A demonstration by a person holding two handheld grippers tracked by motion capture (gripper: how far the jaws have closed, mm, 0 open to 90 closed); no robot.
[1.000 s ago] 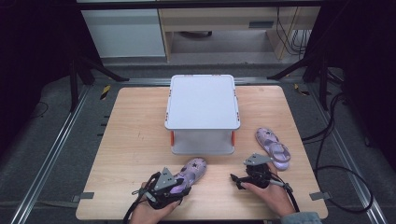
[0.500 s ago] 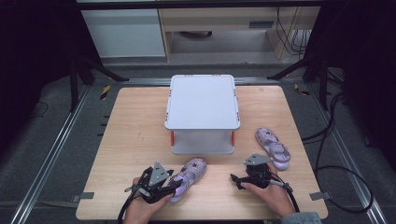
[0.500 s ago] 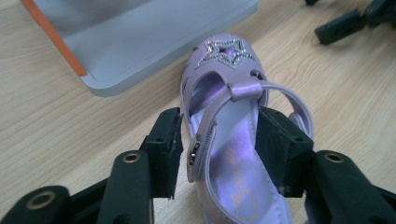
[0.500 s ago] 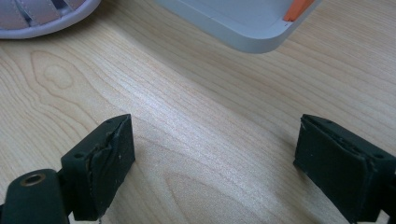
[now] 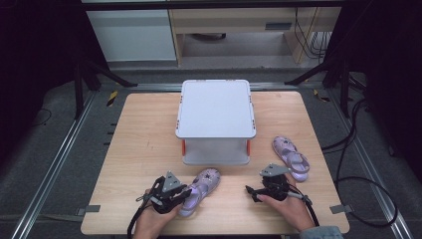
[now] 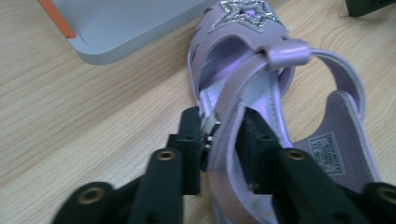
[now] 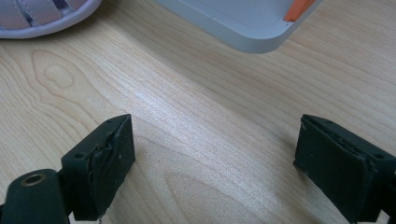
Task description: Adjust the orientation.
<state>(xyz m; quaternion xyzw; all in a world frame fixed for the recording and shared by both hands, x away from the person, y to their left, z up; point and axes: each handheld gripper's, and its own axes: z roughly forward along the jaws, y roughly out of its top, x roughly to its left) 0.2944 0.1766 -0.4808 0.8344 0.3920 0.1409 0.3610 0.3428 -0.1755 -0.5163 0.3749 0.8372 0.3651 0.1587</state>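
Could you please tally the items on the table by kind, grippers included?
Purple sandals: 2, one clamped at its strap by the left gripper, one lying free
Grey lidded box: 1
Grippers: 2, the right gripper open
Total: 5

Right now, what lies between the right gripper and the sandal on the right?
Bare tabletop, by the high view: the right gripper, jaws open, points away from that sandal.

I see a grey lidded storage box (image 5: pixel 215 119) with orange latches at mid-table, nearer the far edge. A second lilac sandal (image 5: pixel 290 158) lies by the right edge, just off the box's near-right corner. Wooden table (image 5: pixel 139 134) otherwise bare. Cables (image 5: pixel 358 164) on floor, right.
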